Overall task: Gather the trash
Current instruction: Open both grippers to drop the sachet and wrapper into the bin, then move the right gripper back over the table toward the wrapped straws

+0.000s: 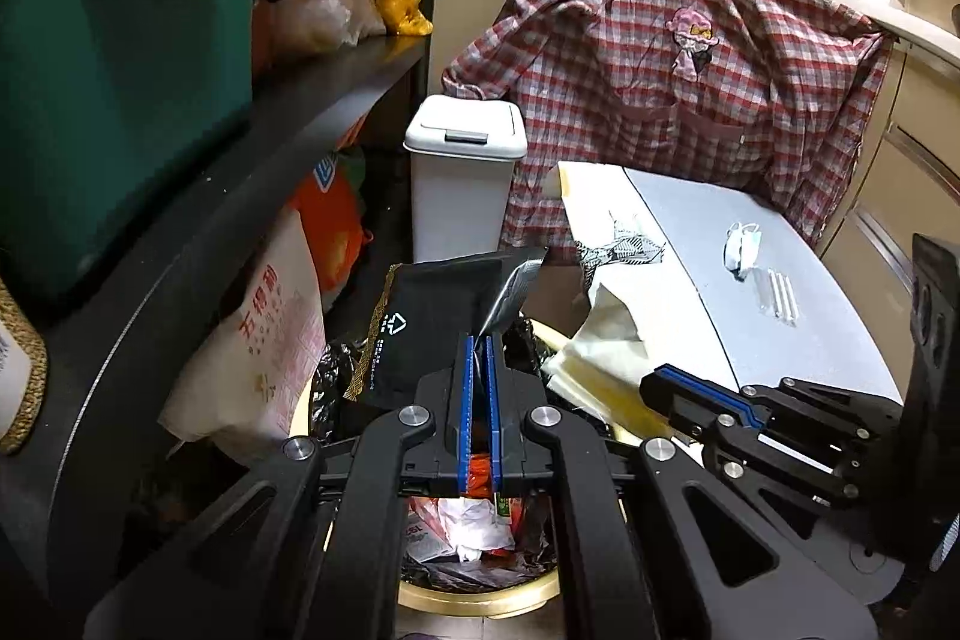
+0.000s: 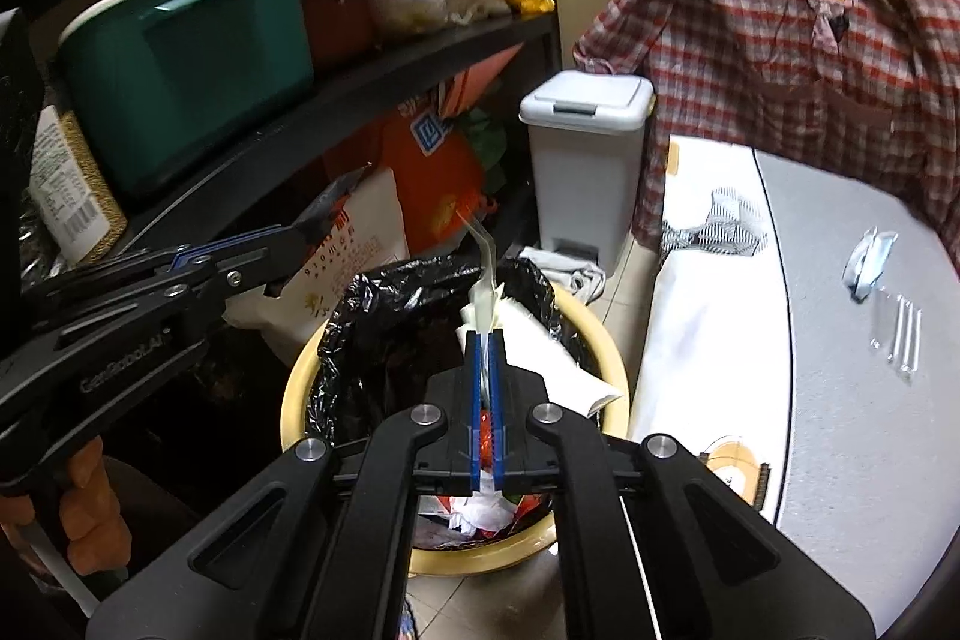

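In the left wrist view my left gripper (image 1: pixel 480 340) is shut on a black snack packet (image 1: pixel 426 322), which stands up from the pads over the bin. The bin has a yellow rim (image 1: pixel 480 601) and a black liner (image 2: pixel 384 304), with crumpled wrappers (image 1: pixel 474 520) inside. My right gripper (image 2: pixel 486 337) is shut on a thin clear plastic wrapper (image 2: pixel 483 262) that curls upward above the same bin's yellow rim (image 2: pixel 606 346). Each gripper shows in the other's view: the right gripper (image 1: pixel 654 388) at the right, the left gripper (image 2: pixel 294 235) at the left.
A white pedal bin (image 2: pixel 585 148) stands behind the yellow one. At the right is a grey table (image 2: pixel 840 400) with a face mask (image 2: pixel 867 262) and a clear plastic piece (image 2: pixel 900 334). A dark shelf (image 1: pixel 240 160) with a teal box (image 1: pixel 120 70) and bags fills the left. A plaid shirt (image 1: pixel 690 88) hangs behind.
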